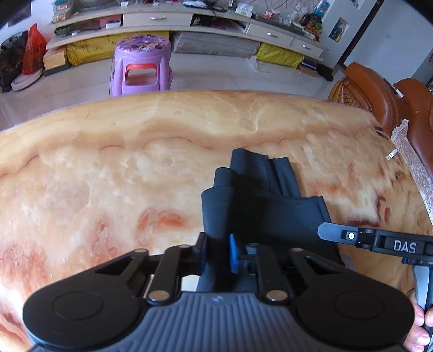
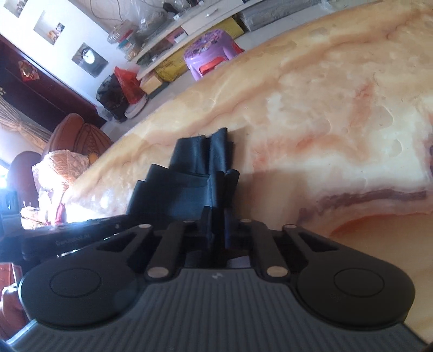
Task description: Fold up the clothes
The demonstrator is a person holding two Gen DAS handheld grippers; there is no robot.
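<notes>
A dark navy garment (image 1: 259,200) lies bunched on the marble-patterned table (image 1: 108,168), its far end folded in pleats. My left gripper (image 1: 219,243) is shut on the near edge of the garment, lifting a fold. My right gripper (image 1: 335,232) reaches in from the right and touches the cloth's right side. In the right wrist view, my right gripper (image 2: 217,224) is shut on the same garment (image 2: 189,184), which rises in folds before it. The left gripper's body (image 2: 67,238) shows at the left there.
A purple plastic stool (image 1: 142,65) stands beyond the table's far edge. A long low cabinet (image 1: 189,24) with clutter runs along the back wall. Brown carved chairs (image 1: 379,89) stand at the right. A small white clip (image 1: 392,155) lies near the table's right edge.
</notes>
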